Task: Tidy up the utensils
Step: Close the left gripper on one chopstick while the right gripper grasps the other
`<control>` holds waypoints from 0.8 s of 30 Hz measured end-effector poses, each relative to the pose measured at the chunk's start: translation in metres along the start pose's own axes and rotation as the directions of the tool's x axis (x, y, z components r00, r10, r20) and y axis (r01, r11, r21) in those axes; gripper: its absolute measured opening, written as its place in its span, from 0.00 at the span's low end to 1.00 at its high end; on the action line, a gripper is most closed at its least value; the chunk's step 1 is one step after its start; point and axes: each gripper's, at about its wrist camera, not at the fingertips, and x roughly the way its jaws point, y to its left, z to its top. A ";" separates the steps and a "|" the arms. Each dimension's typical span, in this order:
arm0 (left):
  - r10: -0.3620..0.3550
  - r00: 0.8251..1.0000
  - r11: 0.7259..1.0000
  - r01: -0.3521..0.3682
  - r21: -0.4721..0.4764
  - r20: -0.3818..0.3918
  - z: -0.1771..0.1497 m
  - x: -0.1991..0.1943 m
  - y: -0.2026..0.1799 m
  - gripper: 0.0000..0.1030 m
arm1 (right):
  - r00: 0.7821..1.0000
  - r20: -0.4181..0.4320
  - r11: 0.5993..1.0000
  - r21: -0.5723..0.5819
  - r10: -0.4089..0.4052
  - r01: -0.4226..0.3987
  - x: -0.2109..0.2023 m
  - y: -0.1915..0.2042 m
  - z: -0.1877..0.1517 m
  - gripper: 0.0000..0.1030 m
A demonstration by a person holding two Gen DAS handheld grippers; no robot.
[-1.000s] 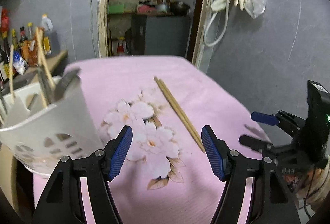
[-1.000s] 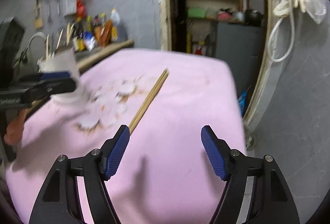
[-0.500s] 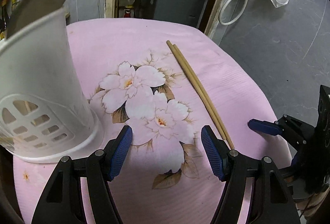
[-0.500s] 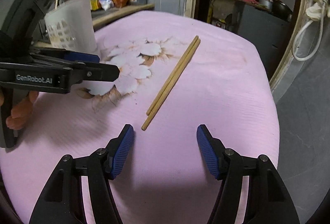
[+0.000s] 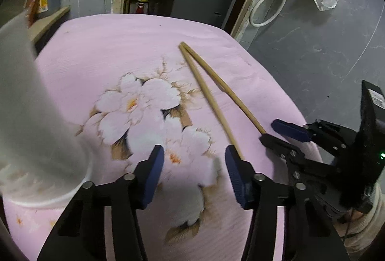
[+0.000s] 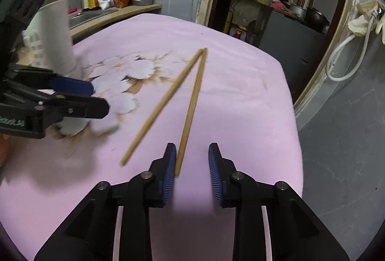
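Two long, thin, light-wood chopsticks (image 6: 190, 102) are lying on the table under a pink cloth printed with white flowers (image 5: 144, 107). Their far tips are touching and their near ends are spreading apart into a narrow V.

The right hand-held gripper (image 6: 191, 164), black with blue ribbed pads, is pointing down at the near end of the right-hand chopstick. Its jaws have just been closing and are now standing narrow. The chopstick's end is lying against the inner face of the left pad, while the right pad is standing clear of it, so nothing is clamped.

The left hand-held gripper (image 5: 193, 174) is hovering over the flower print, left of the chopsticks. Its jaws have also just been closing and are standing at a middling gap with only cloth between them.

A tall white plastic utensil holder with slotted sides (image 5: 31, 116) is standing on the cloth, well left of the chopsticks and blurred.
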 end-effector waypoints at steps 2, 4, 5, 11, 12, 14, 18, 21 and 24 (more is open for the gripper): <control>-0.022 1.000 1.000 0.022 -0.013 -0.009 0.008 0.004 -0.001 0.41 | 1.000 0.000 1.000 0.026 0.014 -0.014 0.004 -0.010 0.004 0.12; -0.036 0.999 0.999 0.035 -0.028 -0.017 0.017 0.010 -0.002 0.40 | 1.000 0.008 0.999 0.047 0.026 -0.026 0.004 -0.017 0.006 0.06; -0.036 0.999 0.999 0.036 -0.033 -0.019 0.020 0.013 -0.004 0.40 | 1.000 0.011 0.999 0.051 0.016 -0.017 0.003 -0.020 0.006 0.05; -0.029 0.998 0.998 0.025 -0.053 -0.064 0.041 0.039 -0.011 0.25 | 1.000 0.021 0.995 0.097 0.016 -0.018 -0.004 -0.033 0.000 0.04; -0.021 0.997 0.998 0.017 -0.060 -0.078 0.044 0.045 -0.012 0.20 | 1.000 0.023 0.995 0.097 0.011 -0.013 -0.007 -0.035 -0.002 0.03; -0.014 0.996 0.998 0.008 -0.067 -0.086 0.048 0.051 -0.013 0.14 | 1.000 0.020 0.995 0.100 0.008 -0.010 -0.011 -0.035 -0.007 0.03; -0.017 0.995 0.997 0.010 -0.071 -0.100 0.048 0.050 -0.013 0.06 | 1.000 0.013 0.994 0.107 0.009 -0.010 -0.022 -0.035 -0.018 0.03; -0.016 0.993 0.997 0.007 -0.078 -0.117 0.041 0.044 -0.008 0.05 | 1.000 0.005 0.994 0.107 0.014 -0.015 -0.032 -0.034 -0.029 0.03; -0.033 0.990 0.995 0.019 -0.099 -0.138 0.034 0.035 -0.006 0.04 | 1.000 0.001 0.993 0.114 0.020 -0.020 -0.041 -0.033 -0.037 0.03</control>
